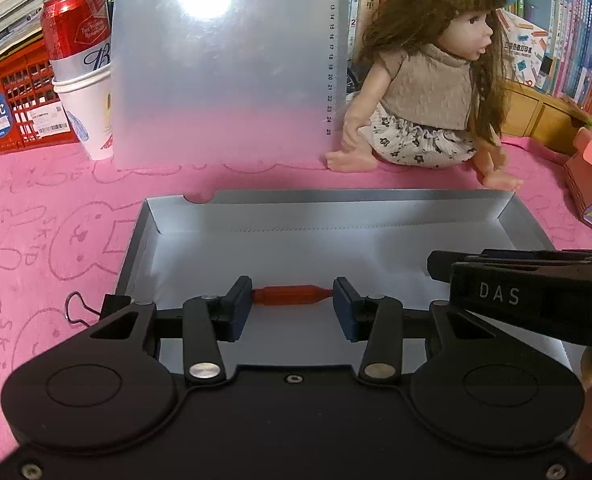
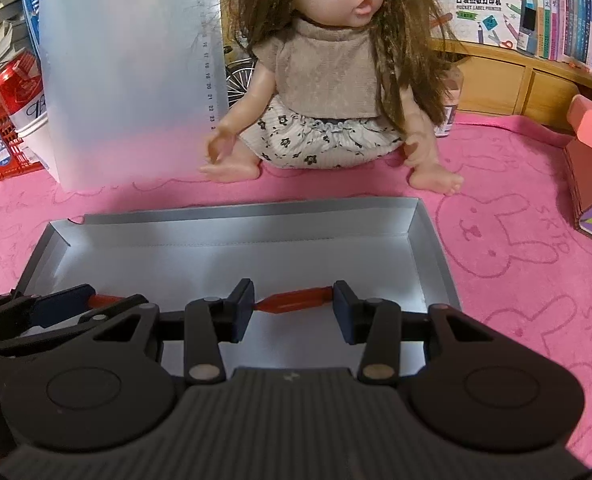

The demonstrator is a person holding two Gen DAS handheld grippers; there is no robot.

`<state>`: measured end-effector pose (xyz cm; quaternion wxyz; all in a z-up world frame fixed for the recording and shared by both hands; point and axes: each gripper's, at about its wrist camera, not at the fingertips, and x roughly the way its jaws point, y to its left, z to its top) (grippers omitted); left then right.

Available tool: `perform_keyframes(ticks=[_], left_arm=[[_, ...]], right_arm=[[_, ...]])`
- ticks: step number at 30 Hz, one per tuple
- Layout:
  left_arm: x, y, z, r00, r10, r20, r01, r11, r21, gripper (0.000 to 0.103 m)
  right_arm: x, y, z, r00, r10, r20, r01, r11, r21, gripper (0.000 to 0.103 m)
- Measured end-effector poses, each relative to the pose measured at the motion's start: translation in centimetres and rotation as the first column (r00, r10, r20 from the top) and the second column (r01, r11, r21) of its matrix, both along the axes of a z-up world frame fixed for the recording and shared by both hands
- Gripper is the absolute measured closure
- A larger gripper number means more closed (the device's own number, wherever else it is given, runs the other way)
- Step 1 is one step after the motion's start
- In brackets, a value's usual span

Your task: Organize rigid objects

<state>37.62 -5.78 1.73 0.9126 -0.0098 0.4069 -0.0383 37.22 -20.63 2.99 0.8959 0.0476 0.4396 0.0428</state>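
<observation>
Pink bunny-print cloth (image 2: 516, 240) underlies silver tray (image 2: 432, 240).

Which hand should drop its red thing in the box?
Probably right: the right hand-held gripper holds its red piece over the grey box's middle; the left hand-held gripper sits nearer its edge.

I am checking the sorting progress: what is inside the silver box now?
Inside the silver box the visible floor is bare. Each hand-held gripper holds a red piece above it; the near floor is hidden.

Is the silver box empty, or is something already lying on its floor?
Empty: the silver box shows only bare floor; the two red pieces sit clamped in the grippers above it.
</observation>
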Motion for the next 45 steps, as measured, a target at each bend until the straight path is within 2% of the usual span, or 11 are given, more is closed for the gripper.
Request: perform_keyframes(ticks=[7,8,9,10,23,32,45], left_arm=[[-0.1,-0.3,-0.1,1.000,-0.015,0.011,0.015,1.000,0.019,0.060],[-0.2,-0.3,-0.1,1.000,-0.017,0.010,0.017,1.000,0.014,0.060],[-0.2,-0.3,0.0,1.000,-0.022,0.010,0.022,1.000,0.008,0.060],[-0.3,-0.3,0.0,1.000,-0.024,0.010,0.023,1.000,0.007,0.059],[-2.9,0.7,2.8,0.996,-0.034,0.084,0.032,0.999,0.019,0.035],[-6.4,1.5,5.1,0.990,-0.054,0.130,0.053,0.999,0.012,0.030],[-13.9,2.5,7.5,0.974,-0.118,0.191,0.122,0.992,-0.011,0.026]], right_arm=[[0.1,0.3,0.1,1.000,0.008,0.010,-0.008,1.000,-0.012,0.052],[0.0,0.3,0.1,1.000,0.007,0.012,-0.007,1.000,-0.010,0.049],[0.0,0.2,0.1,1.000,0.008,0.015,-0.008,1.000,-0.008,0.041],[-0.1,0.2,0.2,1.000,0.007,0.020,-0.007,1.000,-0.008,0.041],[-2.7,-0.6,3.0,0.996,0.025,0.085,-0.023,1.000,-0.019,0.027],[-6.1,-0.6,5.2,0.989,0.064,0.133,-0.060,0.998,-0.032,0.021],[-12.9,-1.6,7.6,0.972,0.105,0.212,-0.105,0.994,-0.012,0.012]])
